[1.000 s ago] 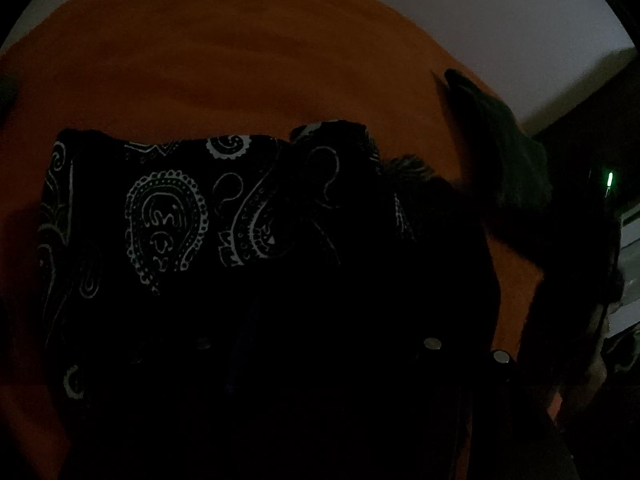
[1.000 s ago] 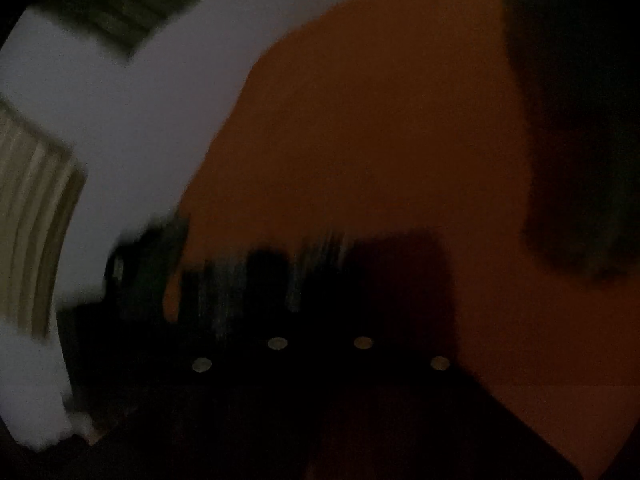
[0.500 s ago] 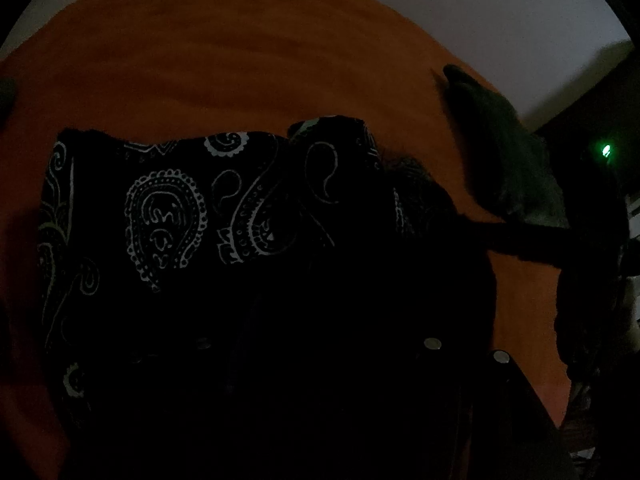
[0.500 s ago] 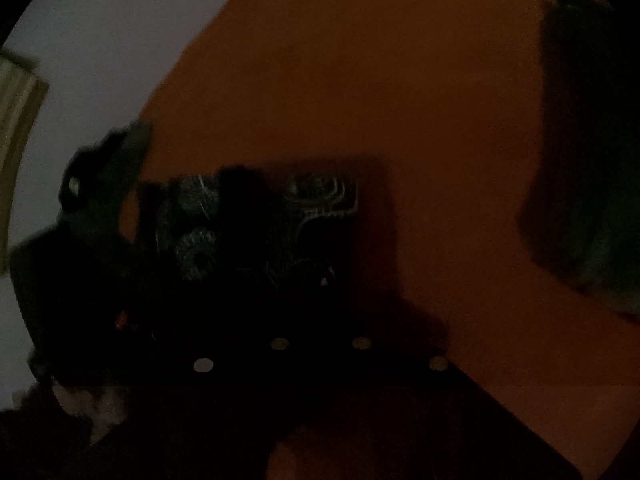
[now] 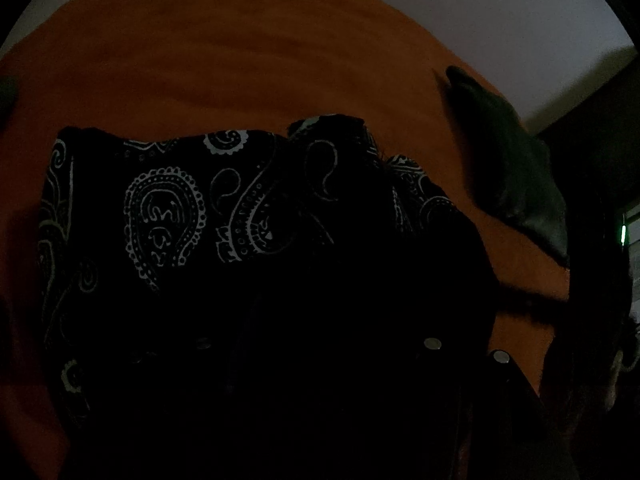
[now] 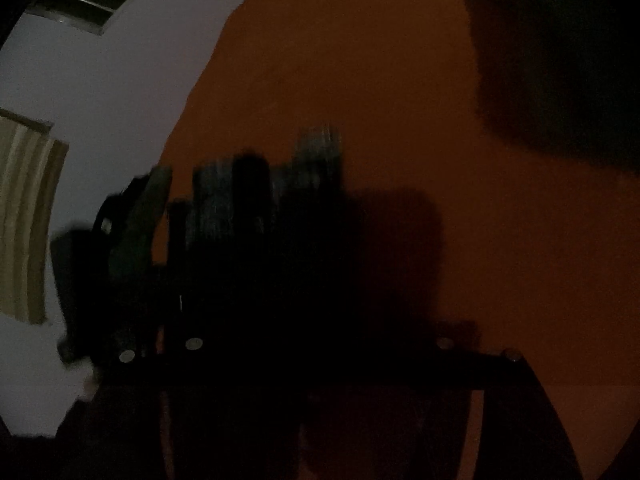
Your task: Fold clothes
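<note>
A black cloth with a white paisley print [image 5: 168, 216] lies bunched on the orange surface [image 5: 240, 60] in the left wrist view. My left gripper [image 5: 320, 320] sits low over its near part, and the dark hides the fingers and any hold. In the right wrist view the same cloth [image 6: 260, 216] is a blurred dark shape ahead of my right gripper [image 6: 320, 280]. That gripper's jaws are opening and stand wide apart, with the cloth's edge lying between them. I cannot see the pads pressing on it.
A second dark garment [image 5: 512, 168] lies folded on the right of the orange surface and fills the upper right of the right wrist view [image 6: 560, 60]. Pale floor [image 6: 120, 80] borders the surface. Part of a person [image 5: 592, 360] shows at the right edge.
The right gripper's jaws have spread from shut to wide apart, and its view has swung across the cloth. The left view is almost the same; a dark arm has left its right side.
</note>
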Demonstrator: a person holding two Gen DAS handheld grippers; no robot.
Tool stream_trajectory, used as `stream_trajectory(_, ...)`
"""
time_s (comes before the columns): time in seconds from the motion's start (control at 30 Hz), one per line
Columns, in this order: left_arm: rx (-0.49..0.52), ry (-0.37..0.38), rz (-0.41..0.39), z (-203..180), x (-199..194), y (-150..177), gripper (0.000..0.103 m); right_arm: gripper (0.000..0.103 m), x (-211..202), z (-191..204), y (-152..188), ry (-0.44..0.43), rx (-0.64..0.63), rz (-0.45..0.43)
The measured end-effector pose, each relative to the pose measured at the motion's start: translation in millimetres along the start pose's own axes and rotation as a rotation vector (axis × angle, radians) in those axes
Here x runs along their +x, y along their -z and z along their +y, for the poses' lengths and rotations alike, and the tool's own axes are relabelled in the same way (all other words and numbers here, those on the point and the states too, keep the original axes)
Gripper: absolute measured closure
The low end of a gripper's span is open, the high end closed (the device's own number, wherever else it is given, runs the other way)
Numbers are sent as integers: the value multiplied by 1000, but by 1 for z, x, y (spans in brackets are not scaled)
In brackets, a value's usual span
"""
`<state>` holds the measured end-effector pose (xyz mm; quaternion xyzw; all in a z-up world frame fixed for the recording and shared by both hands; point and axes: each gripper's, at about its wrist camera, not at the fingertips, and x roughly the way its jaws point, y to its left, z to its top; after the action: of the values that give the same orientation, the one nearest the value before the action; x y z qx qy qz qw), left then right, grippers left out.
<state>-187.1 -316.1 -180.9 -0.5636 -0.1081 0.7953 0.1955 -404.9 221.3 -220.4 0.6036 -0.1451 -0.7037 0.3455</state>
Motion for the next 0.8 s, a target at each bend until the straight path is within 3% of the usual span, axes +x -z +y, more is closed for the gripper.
stream_trajectory(0.1, 5, -8, 2, -2, 2, -1, 45, 39, 6, -6, 25, -63, -20, -36)
stream_trajectory(0.13, 4, -8, 3, -2, 2, -2, 45, 42, 5, -3, 25, -87, -26, -68)
stream_trajectory(0.23, -11, 4, 5, -1, 1, -4, 45, 65, 2, 17, 23, -167, -62, -143)
stream_trajectory(0.3, -21, 16, 6, 1, 0, -4, 45, 65, 2, 40, 21, -184, -124, -169)
stream_trajectory(0.33, -28, 23, 8, 2, -2, -6, 45, 65, 6, 56, 22, -157, -182, -163)
stream_trajectory(0.43, -80, 64, 4, 10, -8, -13, 45, 65, 30, 108, 31, 111, -415, -109)
stream_trajectory(0.53, -107, 122, 6, 17, -11, -26, 45, 65, 53, 155, 53, 344, -673, -118)
stream_trajectory(0.63, -95, 133, 26, 20, -8, -40, 45, 61, 83, 179, 72, 447, -751, -90)
stream_trajectory(0.73, -109, 145, 63, 25, -2, -47, 45, 52, 108, 181, 79, 470, -736, -80)
stream_trajectory(0.8, -133, 161, 26, 31, -13, -49, 45, 51, 111, 183, 85, 491, -737, -123)
